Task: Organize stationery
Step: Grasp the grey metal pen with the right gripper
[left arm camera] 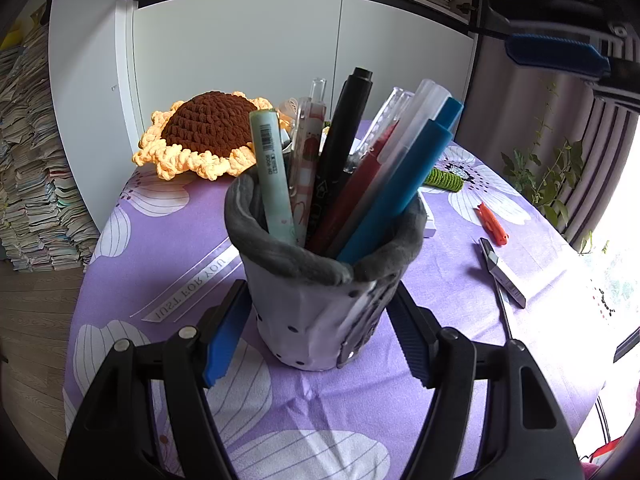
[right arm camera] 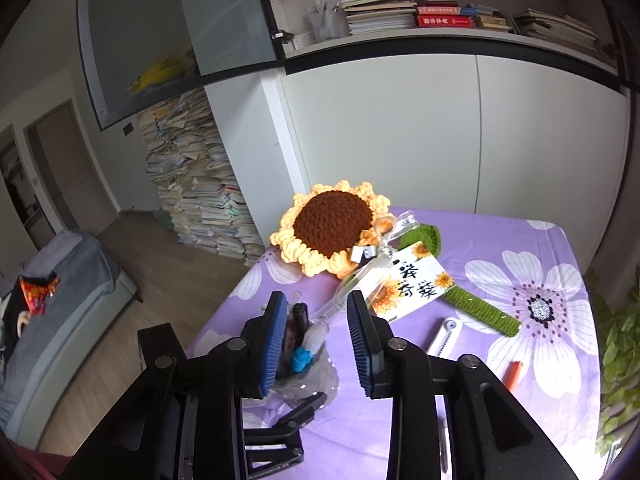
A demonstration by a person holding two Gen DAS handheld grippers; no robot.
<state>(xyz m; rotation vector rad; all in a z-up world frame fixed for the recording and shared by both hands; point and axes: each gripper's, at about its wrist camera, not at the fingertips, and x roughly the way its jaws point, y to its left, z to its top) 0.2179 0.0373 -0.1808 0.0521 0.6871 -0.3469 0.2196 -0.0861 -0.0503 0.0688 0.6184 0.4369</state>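
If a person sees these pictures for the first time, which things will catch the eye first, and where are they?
First comes the grey fabric pen holder, crammed with pens, standing upright between the open left tongs. Behind it, at the far edge of the purple flowered tablecloth, lies a big crocheted sunflower. The right tongs hover open above the holder.

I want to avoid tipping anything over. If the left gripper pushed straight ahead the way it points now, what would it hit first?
The left gripper would meet the grey fabric pen holder first. It stands upright between the open fingers, full of pens. Whether the fingers already touch its sides is hard to tell.
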